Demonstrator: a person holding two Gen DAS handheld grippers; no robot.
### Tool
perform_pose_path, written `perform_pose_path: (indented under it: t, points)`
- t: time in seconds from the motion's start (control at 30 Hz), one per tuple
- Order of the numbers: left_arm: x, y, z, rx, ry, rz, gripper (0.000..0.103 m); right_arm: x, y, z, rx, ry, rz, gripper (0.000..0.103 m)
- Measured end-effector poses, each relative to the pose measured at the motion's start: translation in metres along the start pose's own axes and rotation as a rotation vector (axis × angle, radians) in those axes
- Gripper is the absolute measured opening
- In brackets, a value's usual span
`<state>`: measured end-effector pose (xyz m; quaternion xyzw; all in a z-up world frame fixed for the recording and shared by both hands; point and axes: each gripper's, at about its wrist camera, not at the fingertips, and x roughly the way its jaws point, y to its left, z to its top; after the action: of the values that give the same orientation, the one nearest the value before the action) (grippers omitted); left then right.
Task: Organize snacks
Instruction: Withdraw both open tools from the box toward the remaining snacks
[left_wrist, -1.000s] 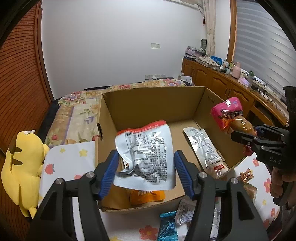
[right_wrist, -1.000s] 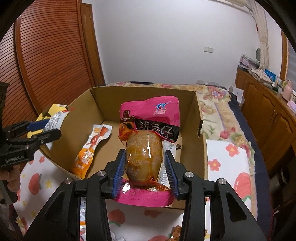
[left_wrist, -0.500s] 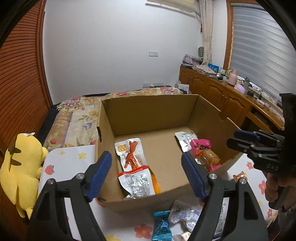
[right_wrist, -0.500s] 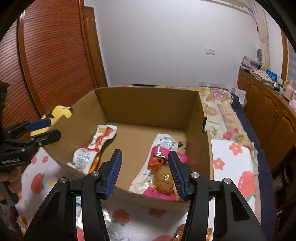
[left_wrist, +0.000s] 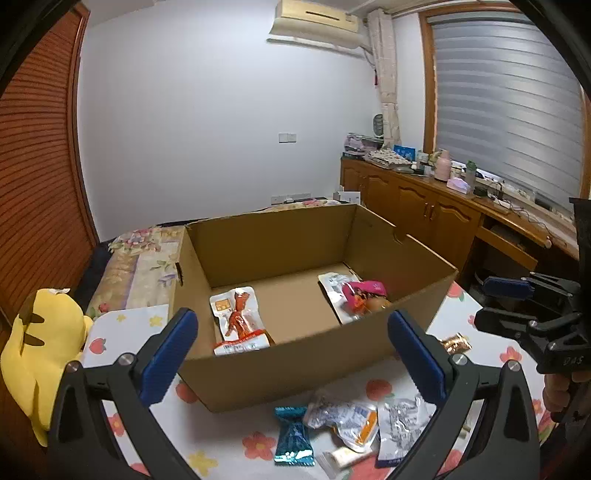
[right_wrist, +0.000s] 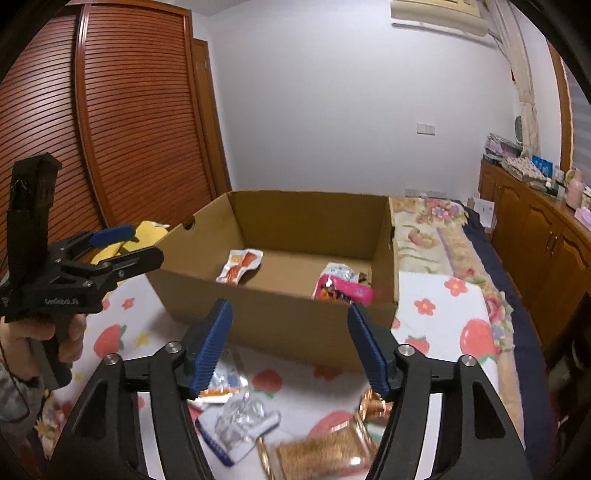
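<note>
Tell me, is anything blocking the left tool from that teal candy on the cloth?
Nothing visible. The left tool hangs open above the teal candy, which lies bare in front of the cardboard box.

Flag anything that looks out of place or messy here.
Nothing damaged or spilled. The cardboard box holds a few snacks, while loose packets lie jumbled on the floral cloth in front of it, unsorted.

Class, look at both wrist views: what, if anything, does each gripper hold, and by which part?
Nothing is held. The left gripper and the right gripper both stand open and empty in front of the brown cardboard box.
</note>
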<state>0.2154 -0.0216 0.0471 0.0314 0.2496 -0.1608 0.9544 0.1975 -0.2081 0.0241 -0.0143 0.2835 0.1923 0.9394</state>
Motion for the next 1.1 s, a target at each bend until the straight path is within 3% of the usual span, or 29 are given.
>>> perform_pose_path:
  t: [0.33,0.63,1.1]
  points:
    - [-0.012,-0.023,-0.035,0.022,0.023,-0.057,0.103,-0.007,-0.003,-0.047,-0.01,0.064,-0.047,0.071]
    - [-0.023,-0.032,-0.077,-0.019,0.042,-0.054,0.103,-0.007,-0.011,-0.087,0.02,0.14,-0.05,0.071]
    - [-0.02,-0.034,-0.109,-0.032,0.109,-0.052,0.103,-0.001,-0.016,-0.114,0.047,0.207,-0.037,0.071]
